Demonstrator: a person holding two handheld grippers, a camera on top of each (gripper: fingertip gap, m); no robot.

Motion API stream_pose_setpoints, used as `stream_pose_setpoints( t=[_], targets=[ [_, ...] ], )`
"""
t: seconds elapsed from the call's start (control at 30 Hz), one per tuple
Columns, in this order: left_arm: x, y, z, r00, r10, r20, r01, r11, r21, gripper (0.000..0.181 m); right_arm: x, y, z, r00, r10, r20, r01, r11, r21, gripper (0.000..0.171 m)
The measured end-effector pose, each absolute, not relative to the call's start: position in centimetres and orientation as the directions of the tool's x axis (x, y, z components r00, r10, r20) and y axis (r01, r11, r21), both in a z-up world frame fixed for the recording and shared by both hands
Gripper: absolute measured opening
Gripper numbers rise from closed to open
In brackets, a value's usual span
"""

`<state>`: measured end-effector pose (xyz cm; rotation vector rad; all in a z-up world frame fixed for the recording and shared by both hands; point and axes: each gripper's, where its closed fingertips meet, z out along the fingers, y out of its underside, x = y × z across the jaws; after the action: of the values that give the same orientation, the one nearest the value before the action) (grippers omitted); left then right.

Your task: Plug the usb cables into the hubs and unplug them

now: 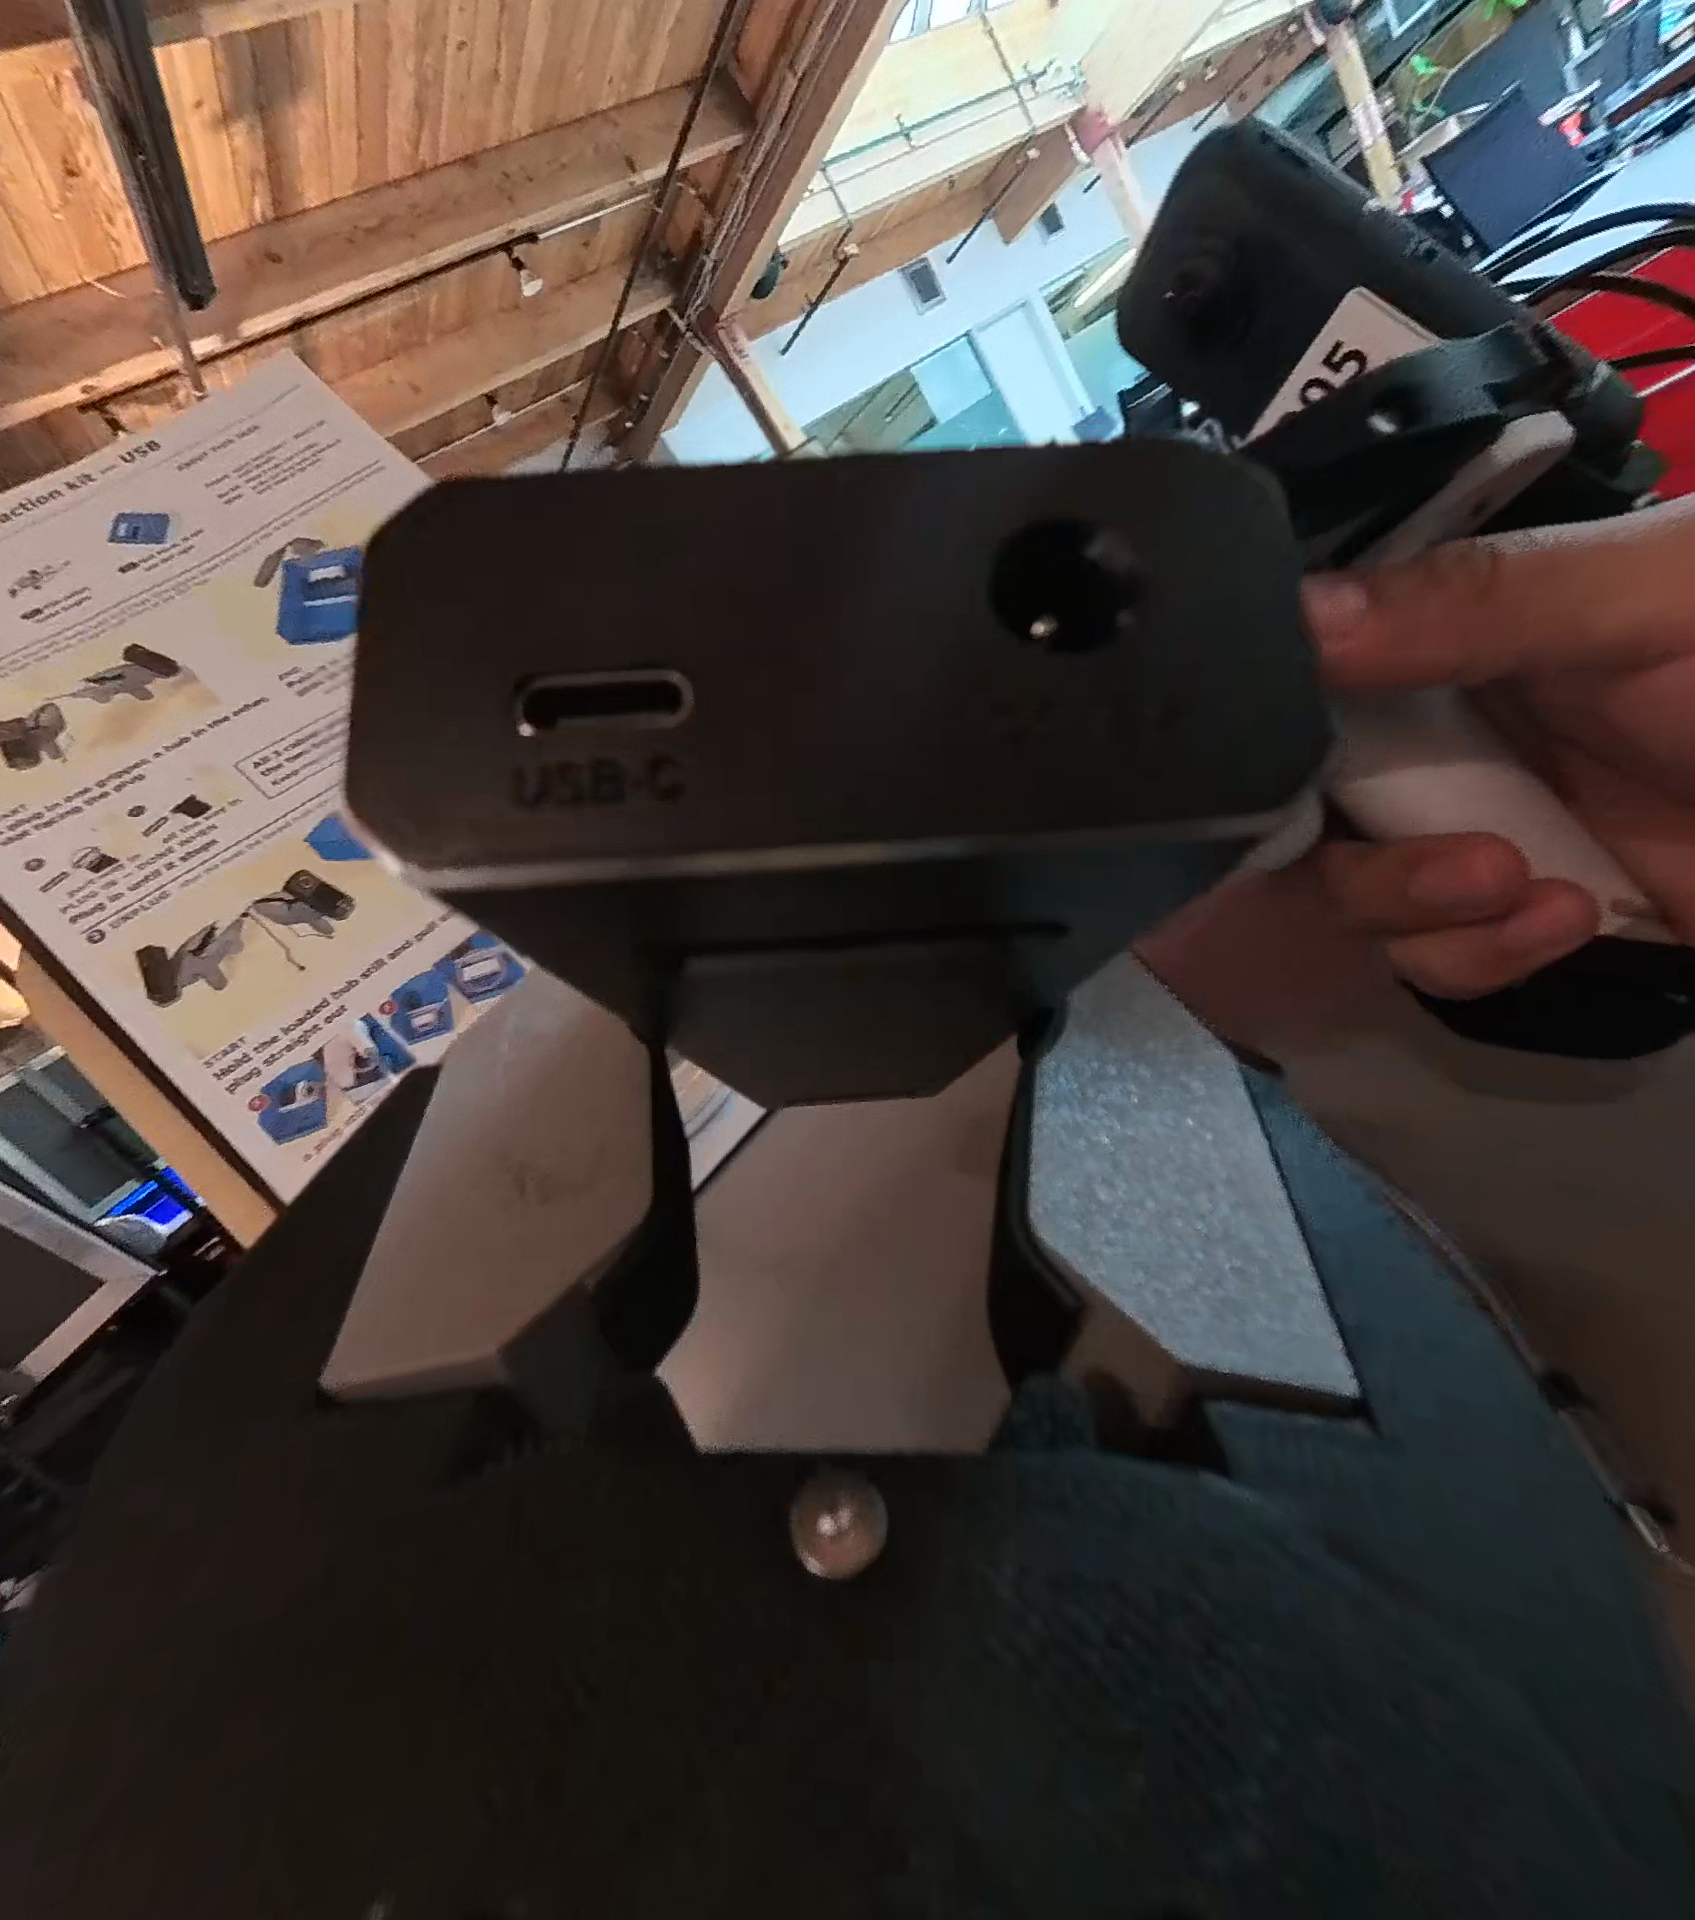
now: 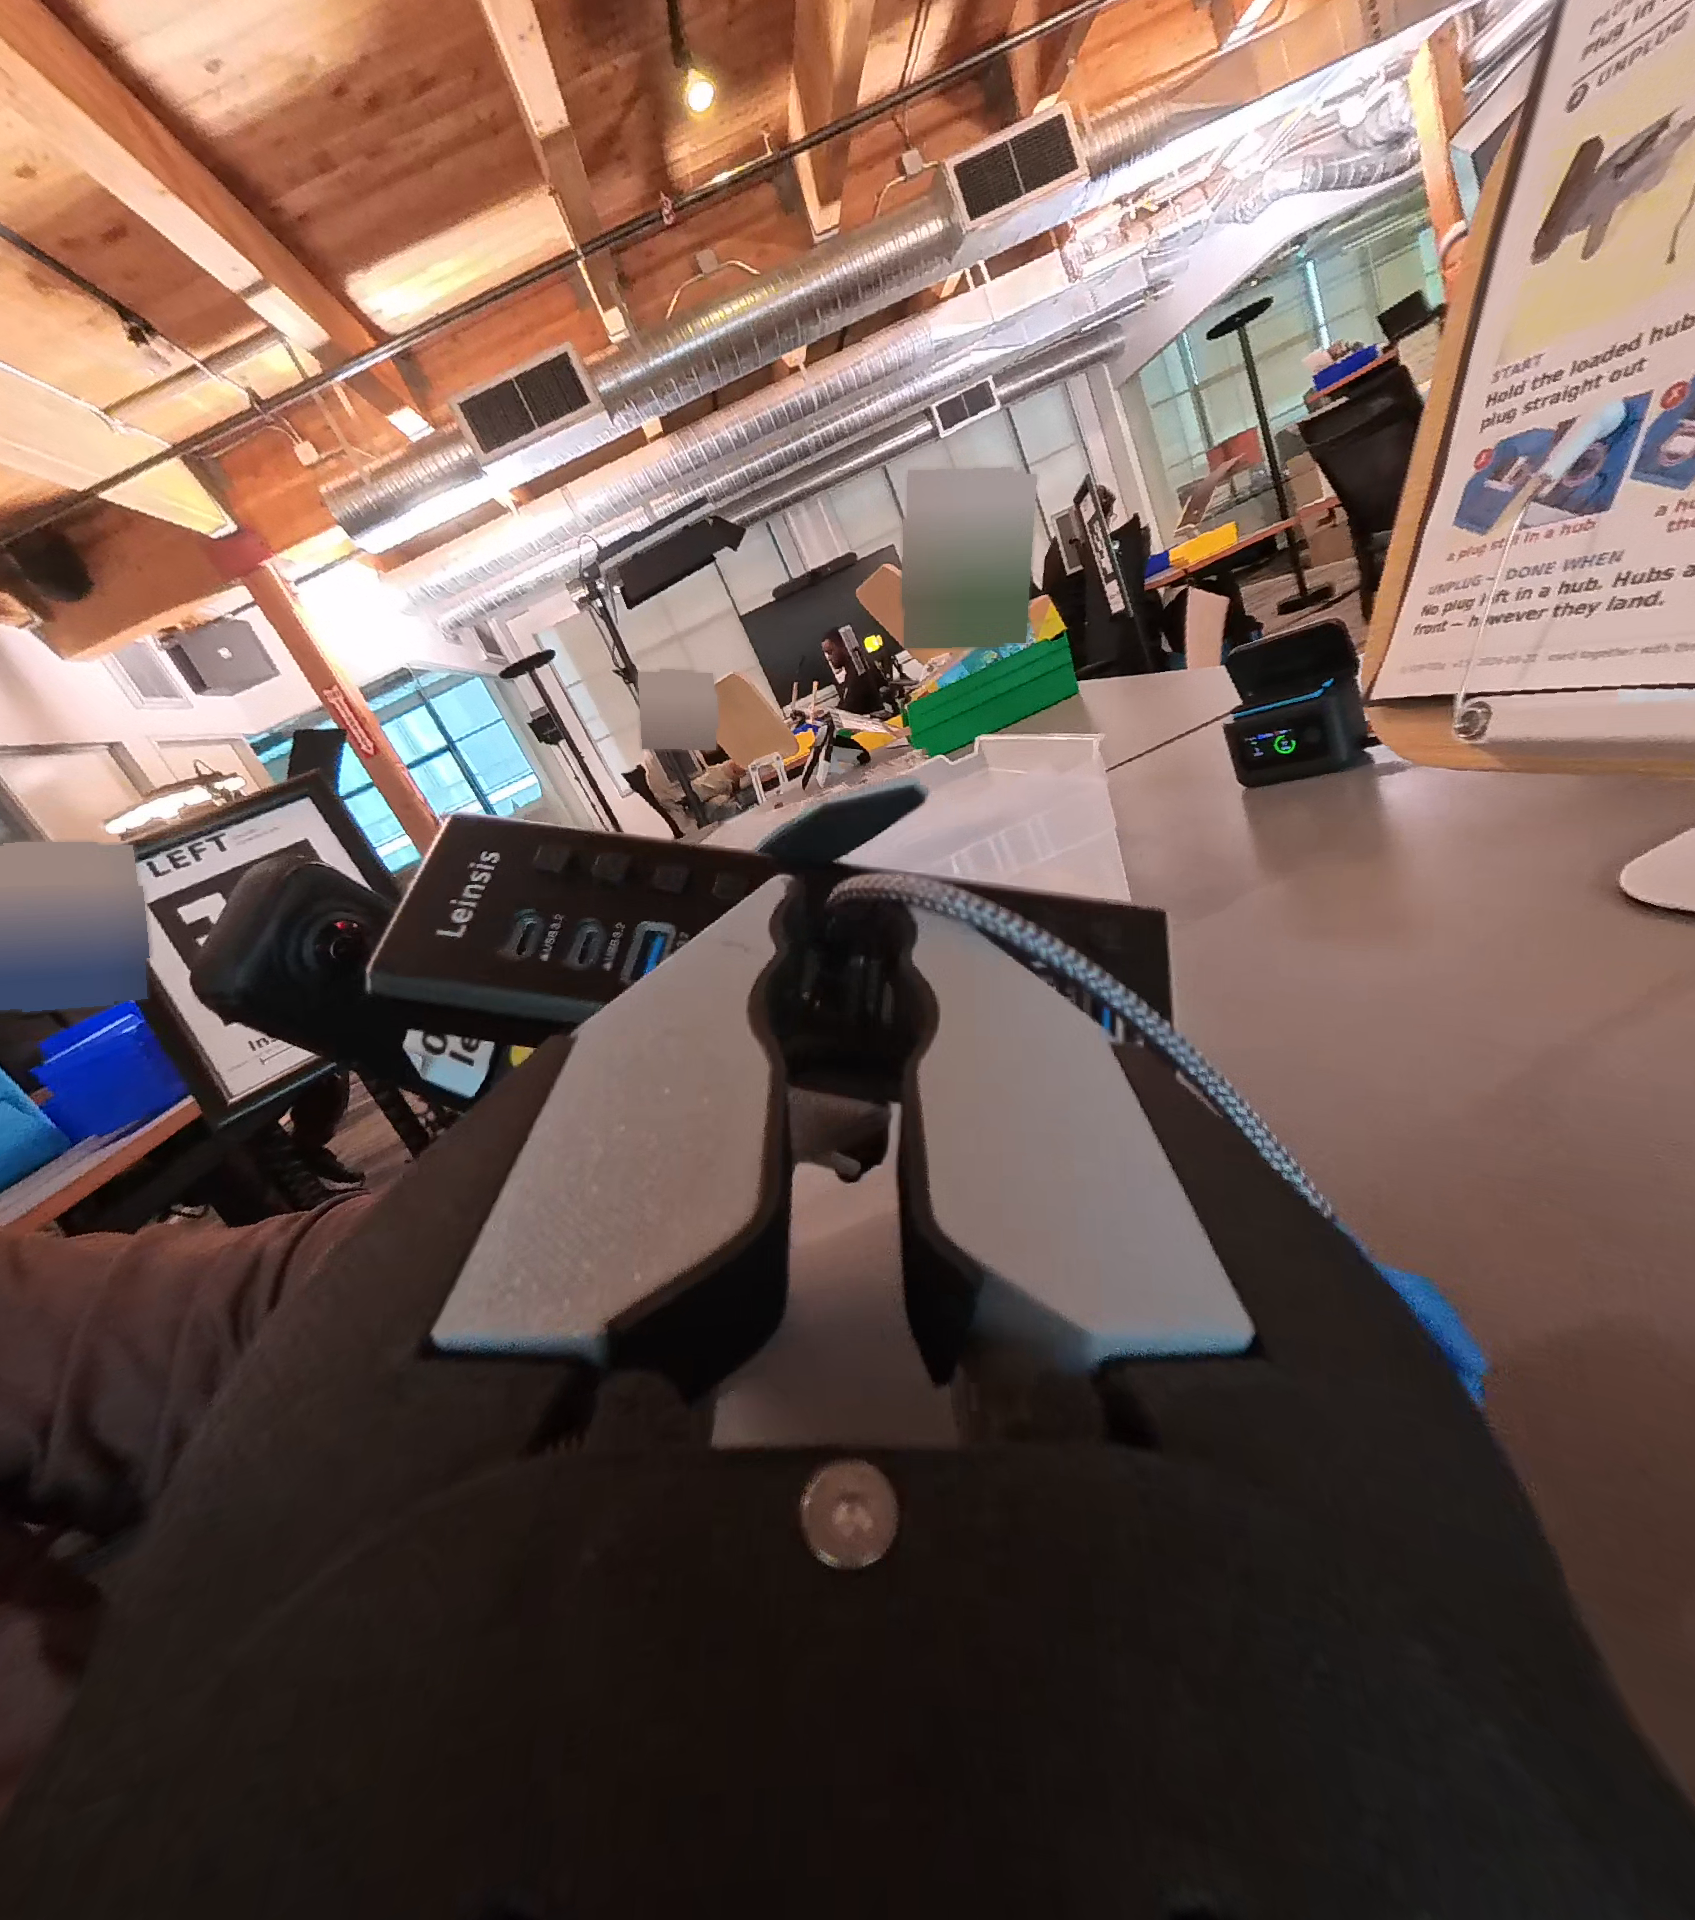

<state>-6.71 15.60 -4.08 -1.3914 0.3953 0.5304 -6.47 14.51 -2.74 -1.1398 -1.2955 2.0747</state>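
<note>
Black and matte, the hub [image 1: 838, 675] fills the left wrist view, clamped end-on between the fingers of the left gripper [image 1: 838, 997], its end face with an oval port and a round socket turned to the camera. A hand [image 1: 1591, 748] holding the other gripper's white grip shows at the right, and an instruction sheet [image 1: 168, 758] stands behind on the left.

In the right wrist view, the right gripper [image 2: 838, 997] is closed narrowly on a black plug [image 2: 838, 987] with a braided grey cable [image 2: 1082, 987] trailing right. The plug sits right at the hub's [image 2: 552, 935] port face; whether it is seated cannot be told. A grey table [image 2: 1445, 1039] lies beyond.
</note>
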Motion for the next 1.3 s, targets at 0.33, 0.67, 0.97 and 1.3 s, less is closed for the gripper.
stream_pose_setpoints(
  t=[0.33,0.67,0.97,1.3],
  targets=[
    [-7.1,15.8,-4.3,0.788,0.165,-0.594,-0.608,0.056,-0.792,0.067,-7.3,13.5,-4.6,-0.531,0.746,-0.403,0.146,-0.387,-0.910,0.021],
    [-6.8,16.1,-5.1,0.799,0.164,-0.579,-0.594,0.067,-0.801,0.067,-7.4,13.7,-5.4,-0.515,0.730,-0.449,0.201,-0.407,-0.891,0.004],
    [-6.1,15.8,-4.5,0.805,0.126,-0.579,-0.590,0.080,-0.803,0.068,-7.0,13.2,-5.2,-0.556,0.691,-0.462,0.201,-0.428,-0.881,0.004],
    [-7.7,16.3,-4.0,0.873,0.170,-0.457,-0.470,0.038,-0.882,0.068,-8.3,14.1,-4.2,-0.472,0.698,-0.539,0.111,-0.559,-0.822,0.002]
  ],
)
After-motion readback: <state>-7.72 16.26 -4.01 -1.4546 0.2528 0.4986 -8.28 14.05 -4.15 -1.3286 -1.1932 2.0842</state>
